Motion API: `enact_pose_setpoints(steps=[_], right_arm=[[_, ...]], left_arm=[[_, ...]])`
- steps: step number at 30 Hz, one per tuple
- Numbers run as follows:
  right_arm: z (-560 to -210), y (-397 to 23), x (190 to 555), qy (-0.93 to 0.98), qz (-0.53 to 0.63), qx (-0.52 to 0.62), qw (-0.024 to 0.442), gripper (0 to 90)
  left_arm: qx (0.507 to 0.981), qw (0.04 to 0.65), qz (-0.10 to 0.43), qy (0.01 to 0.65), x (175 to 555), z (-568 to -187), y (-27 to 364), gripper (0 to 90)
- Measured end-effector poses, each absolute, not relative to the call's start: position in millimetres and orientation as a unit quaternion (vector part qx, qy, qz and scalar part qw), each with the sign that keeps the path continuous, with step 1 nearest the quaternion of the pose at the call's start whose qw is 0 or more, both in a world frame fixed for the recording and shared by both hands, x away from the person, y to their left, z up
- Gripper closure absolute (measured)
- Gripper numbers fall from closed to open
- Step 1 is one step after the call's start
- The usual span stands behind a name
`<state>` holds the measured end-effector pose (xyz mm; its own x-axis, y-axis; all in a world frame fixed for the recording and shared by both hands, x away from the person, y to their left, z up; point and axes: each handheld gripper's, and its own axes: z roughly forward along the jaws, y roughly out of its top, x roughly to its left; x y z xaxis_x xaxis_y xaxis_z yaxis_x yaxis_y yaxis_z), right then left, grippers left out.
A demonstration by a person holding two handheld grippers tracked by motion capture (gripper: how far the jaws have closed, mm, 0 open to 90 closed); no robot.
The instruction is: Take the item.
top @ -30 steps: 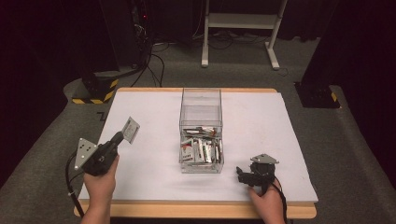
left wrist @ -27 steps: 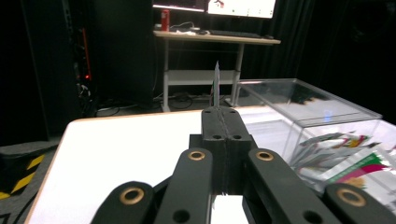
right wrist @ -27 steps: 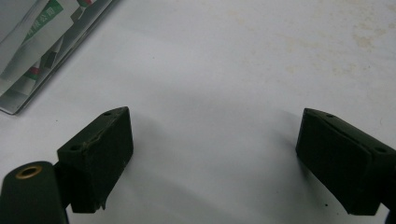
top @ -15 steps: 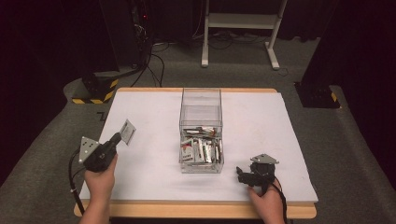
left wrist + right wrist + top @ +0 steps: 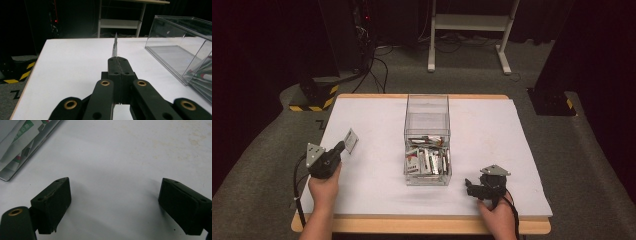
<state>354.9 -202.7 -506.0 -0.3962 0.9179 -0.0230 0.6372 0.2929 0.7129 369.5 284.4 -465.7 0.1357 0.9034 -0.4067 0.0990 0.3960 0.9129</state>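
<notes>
My left gripper (image 5: 343,146) is at the table's left, shut on a thin silvery packet (image 5: 350,139) that sticks up edge-on from its tips. In the left gripper view the packet (image 5: 115,46) rises as a narrow blade above the closed jaws (image 5: 121,62). A clear plastic box (image 5: 427,141) stands mid-table, its near half full of several similar packets (image 5: 427,159). My right gripper (image 5: 469,188) rests near the front right of the table, pointing left. In the right gripper view its jaws (image 5: 113,205) stand wide open over bare white table, with nothing between them.
The white table top (image 5: 377,175) has a wooden front edge (image 5: 412,225). Beyond the far edge are a white frame stand (image 5: 472,30), cables on the floor and a black-and-yellow striped base (image 5: 314,97). The box's corner with packets (image 5: 20,142) lies just left of the right gripper.
The left hand has come down and toward the front-left edge with the packet still gripped. The right hand and the box have stayed put.
</notes>
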Motion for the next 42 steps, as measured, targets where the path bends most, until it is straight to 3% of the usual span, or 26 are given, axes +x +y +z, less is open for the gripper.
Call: enact_pose_setpoints(steps=[28,31,39,42], right_arm=[[-506,-202,355,0.772,0.317,0.504,0.222,11.3],[-506,-202,354,0.772,0.317,0.504,0.222,11.3],[-506,-202,354,0.772,0.317,0.504,0.222,11.5],[-506,-202,354,0.772,0.318,0.505,0.222,11.6]], left_arm=[[0.458,0.584,0.327,0.585,378,-486,280,89.4],[0.457,0.590,0.319,0.584,378,-486,277,87.9],[0.463,0.621,0.268,0.573,377,-485,261,72.4],[0.469,0.619,0.266,0.571,376,-484,260,71.6]])
